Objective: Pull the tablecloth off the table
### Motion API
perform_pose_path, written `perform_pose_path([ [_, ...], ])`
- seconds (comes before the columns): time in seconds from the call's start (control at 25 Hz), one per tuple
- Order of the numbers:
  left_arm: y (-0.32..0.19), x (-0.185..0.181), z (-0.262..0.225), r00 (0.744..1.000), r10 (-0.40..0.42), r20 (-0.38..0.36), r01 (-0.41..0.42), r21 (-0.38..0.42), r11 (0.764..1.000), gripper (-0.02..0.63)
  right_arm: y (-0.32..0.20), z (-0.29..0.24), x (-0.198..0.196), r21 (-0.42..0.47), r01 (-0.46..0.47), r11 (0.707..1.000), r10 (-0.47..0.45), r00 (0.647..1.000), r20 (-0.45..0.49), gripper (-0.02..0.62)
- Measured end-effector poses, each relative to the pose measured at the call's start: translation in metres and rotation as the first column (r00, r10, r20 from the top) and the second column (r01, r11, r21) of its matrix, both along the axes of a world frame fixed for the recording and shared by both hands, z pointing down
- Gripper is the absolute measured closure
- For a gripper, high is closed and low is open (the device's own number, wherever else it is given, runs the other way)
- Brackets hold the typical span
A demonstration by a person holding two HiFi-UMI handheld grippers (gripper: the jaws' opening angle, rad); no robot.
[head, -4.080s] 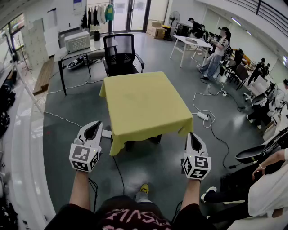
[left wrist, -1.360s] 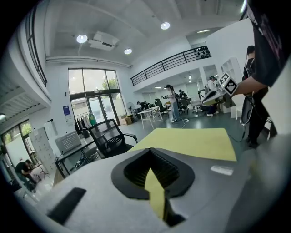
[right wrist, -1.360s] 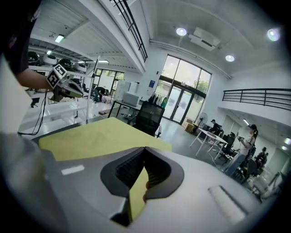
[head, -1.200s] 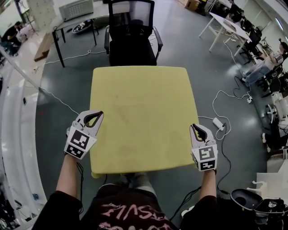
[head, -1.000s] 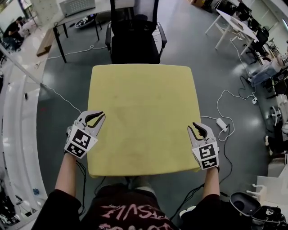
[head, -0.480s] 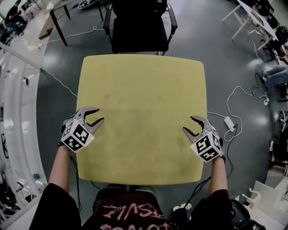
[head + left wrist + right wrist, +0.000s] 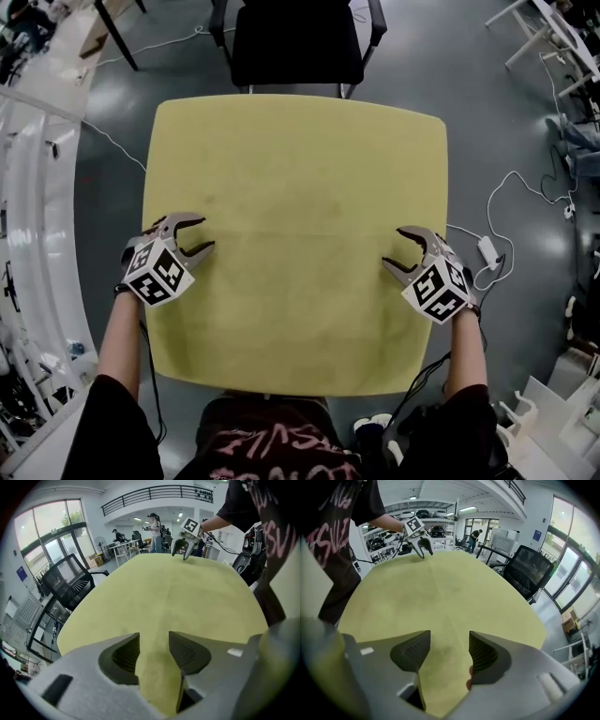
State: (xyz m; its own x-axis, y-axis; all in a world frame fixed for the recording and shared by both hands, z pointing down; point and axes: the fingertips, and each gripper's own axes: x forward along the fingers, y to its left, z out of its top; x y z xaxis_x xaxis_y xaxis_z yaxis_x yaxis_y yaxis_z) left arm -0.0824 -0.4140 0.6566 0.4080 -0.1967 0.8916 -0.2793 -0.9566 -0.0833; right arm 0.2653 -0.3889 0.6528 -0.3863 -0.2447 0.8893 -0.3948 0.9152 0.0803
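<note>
A yellow tablecloth [image 7: 300, 225] covers the square table and lies flat, with faint fold creases. My left gripper [image 7: 200, 234] is over its left edge, pointing inward, and its jaws are opening with only flat cloth [image 7: 159, 597] seen between them. My right gripper [image 7: 397, 247] is over the right edge, facing the left one. Its jaws are also opening, with cloth [image 7: 440, 588] below the gap and nothing pinched. Each gripper shows far across the table in the other's view: the right gripper [image 7: 180, 549] and the left gripper [image 7: 423, 549].
A black office chair [image 7: 295, 42] stands at the table's far side. Cables and a power strip [image 7: 488, 251] lie on the grey floor to the right. A white curved bench [image 7: 37, 244] runs along the left. People and desks [image 7: 154, 529] are far off.
Both grippers moved from beside the near corners inward over the cloth's side edges, and their jaws spread apart. The head camera came forward and now looks straight down on the table.
</note>
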Motion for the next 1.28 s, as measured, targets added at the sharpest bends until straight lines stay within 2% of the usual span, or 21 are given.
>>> perform_pose_path([
  [0.16, -0.007, -0.001, 0.012, 0.999, 0.025, 0.022, -0.024, -0.031, 0.999, 0.399, -0.006, 0.013, -0.001, -0.046, 0.043, 0.998, -0.043, 0.999, -0.006, 0.327],
  [0.4, -0.008, 0.002, 0.021, 0.999, 0.047, -0.017, -0.049, -0.133, 0.990, 0.389, -0.010, 0.022, -0.005, -0.152, 0.053, 0.987, -0.046, 0.998, 0.051, 0.314],
  [0.56, -0.009, 0.003, 0.022, 0.996, 0.083, -0.024, -0.086, -0.165, 0.983, 0.399, -0.017, 0.021, -0.005, -0.157, 0.068, 0.985, -0.060, 0.997, 0.054, 0.336],
  [0.84, -0.011, 0.002, 0.025, 0.995, 0.093, -0.027, -0.096, -0.165, 0.982, 0.409, -0.020, 0.025, -0.006, -0.143, 0.076, 0.987, -0.070, 0.996, 0.047, 0.342],
  [1.28, -0.012, 0.006, 0.024, 0.994, 0.106, -0.003, -0.104, -0.173, 0.979, 0.491, -0.025, 0.024, -0.002, -0.161, 0.069, 0.985, -0.063, 0.997, 0.040, 0.400],
])
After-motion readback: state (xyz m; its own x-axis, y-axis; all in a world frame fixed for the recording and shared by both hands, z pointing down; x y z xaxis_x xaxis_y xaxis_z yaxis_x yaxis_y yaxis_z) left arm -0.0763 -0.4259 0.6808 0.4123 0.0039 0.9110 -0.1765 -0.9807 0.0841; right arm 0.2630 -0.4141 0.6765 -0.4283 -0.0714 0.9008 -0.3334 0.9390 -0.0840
